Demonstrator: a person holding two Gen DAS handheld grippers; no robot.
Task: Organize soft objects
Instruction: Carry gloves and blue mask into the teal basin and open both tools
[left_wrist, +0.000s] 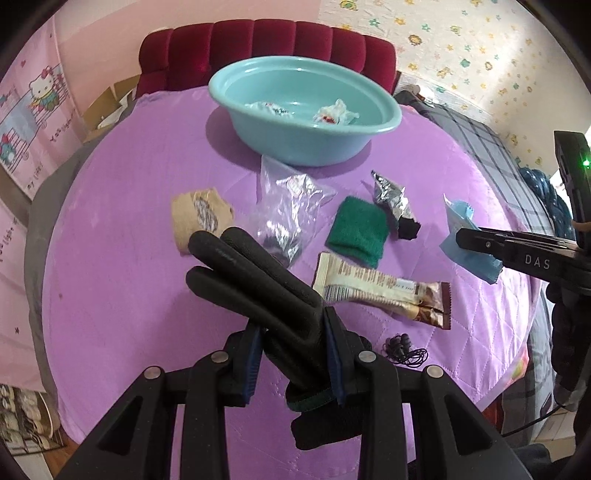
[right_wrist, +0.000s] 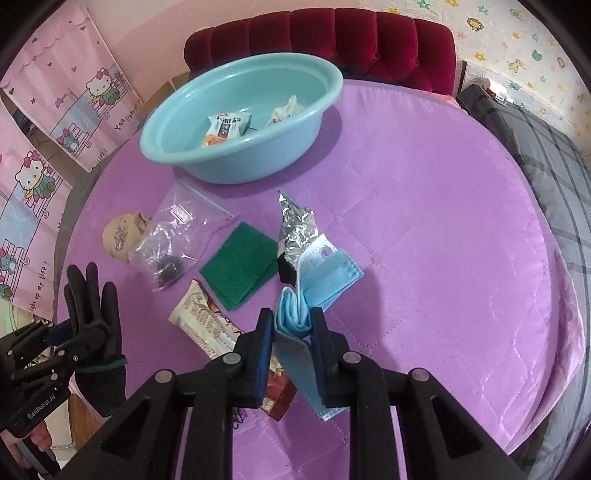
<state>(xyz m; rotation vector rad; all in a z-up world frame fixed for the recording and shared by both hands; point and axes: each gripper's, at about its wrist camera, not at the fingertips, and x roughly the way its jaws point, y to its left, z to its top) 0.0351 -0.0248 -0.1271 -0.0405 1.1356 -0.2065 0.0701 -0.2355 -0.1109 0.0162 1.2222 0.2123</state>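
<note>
The left gripper (left_wrist: 293, 362) pinches a black glove (left_wrist: 255, 284) at its cuff, fingers pointing far-left above the purple cloth (left_wrist: 122, 280); the right gripper (right_wrist: 293, 354) is clamped on a folded blue mask (right_wrist: 295, 314), held up near the cloth's middle. Just beyond them lie a snack bar (left_wrist: 384, 290), green pad (left_wrist: 358, 230), foil wrapper (left_wrist: 393, 199), clear bag (left_wrist: 288, 210) and tan cloth (left_wrist: 199, 218), between the grippers and the far basin (left_wrist: 236, 110). Two wrappers (right_wrist: 227, 127) lie in the basin, and black earphones (left_wrist: 404, 349) lie near the bar.
</note>
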